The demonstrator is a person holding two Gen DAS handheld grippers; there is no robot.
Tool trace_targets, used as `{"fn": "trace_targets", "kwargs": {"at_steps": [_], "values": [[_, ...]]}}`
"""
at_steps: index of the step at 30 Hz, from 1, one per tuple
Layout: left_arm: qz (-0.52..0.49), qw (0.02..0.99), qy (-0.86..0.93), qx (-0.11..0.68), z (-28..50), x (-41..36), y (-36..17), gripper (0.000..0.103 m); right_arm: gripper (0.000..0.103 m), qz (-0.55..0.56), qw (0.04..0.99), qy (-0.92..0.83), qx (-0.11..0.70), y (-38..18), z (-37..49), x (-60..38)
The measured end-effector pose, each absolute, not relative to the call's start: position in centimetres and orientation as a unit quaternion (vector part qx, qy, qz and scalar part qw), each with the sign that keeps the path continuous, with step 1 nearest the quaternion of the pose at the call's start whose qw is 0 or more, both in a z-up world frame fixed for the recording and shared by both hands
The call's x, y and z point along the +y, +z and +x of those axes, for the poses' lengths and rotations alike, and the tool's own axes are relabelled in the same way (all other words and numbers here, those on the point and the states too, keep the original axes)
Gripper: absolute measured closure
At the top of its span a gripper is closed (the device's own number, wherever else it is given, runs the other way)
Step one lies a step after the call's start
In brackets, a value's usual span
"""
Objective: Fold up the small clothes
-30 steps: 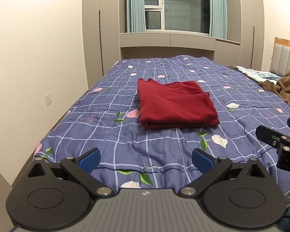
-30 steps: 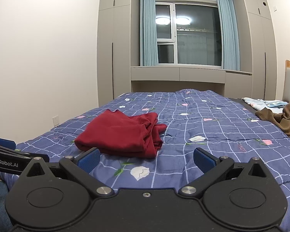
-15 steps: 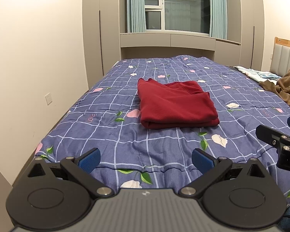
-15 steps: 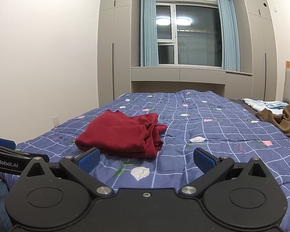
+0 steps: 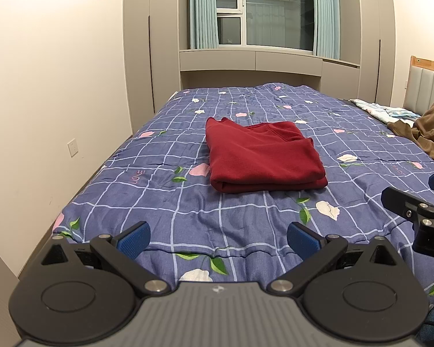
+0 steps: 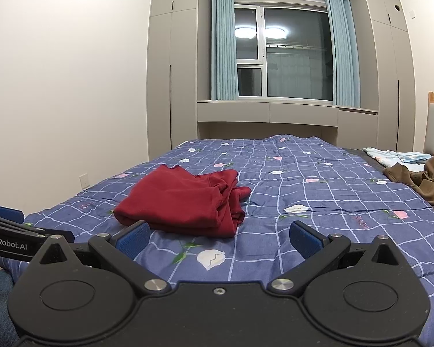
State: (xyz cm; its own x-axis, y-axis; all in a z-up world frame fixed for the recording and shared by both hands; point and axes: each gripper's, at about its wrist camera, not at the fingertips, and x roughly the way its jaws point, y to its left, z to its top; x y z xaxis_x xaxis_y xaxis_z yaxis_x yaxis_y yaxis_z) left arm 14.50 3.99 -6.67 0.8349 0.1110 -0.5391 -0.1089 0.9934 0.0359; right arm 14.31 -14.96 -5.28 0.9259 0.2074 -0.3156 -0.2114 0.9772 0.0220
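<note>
Red folded garment [image 5: 260, 156], fold edge nearest

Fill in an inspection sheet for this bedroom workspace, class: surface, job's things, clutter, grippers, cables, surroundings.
Surface: bed with blue floral checked quilt, wrinkled.
Job's things: red garment folded, lying mid-bed.
Clutter: brown cloth and pale blue cloth at the headboard side.
Grippers: left gripper and right gripper both open, holding nothing, short of the garment.
Cables: nothing seen.
Surroundings: window, curtains, wardrobes, wall socket.
</note>
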Motion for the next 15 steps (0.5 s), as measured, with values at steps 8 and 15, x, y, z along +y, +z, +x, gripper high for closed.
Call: {"fn": "trace_targets", "kwargs": {"at_steps": [8, 15], "values": [[-0.011, 0.955, 0.064, 0.289, 14.21, 4.17, -6.41, 0.001, 0.001, -0.008, 0.981, 0.109, 0.159, -5.26, 14.25, -14.89], [-0.018, 0.956, 0.063, 0.286, 14.02, 4.29, -6.3, 0.001, 0.001, -0.009, 0.981, 0.11, 0.158, -5.27, 14.24, -14.89]]}}
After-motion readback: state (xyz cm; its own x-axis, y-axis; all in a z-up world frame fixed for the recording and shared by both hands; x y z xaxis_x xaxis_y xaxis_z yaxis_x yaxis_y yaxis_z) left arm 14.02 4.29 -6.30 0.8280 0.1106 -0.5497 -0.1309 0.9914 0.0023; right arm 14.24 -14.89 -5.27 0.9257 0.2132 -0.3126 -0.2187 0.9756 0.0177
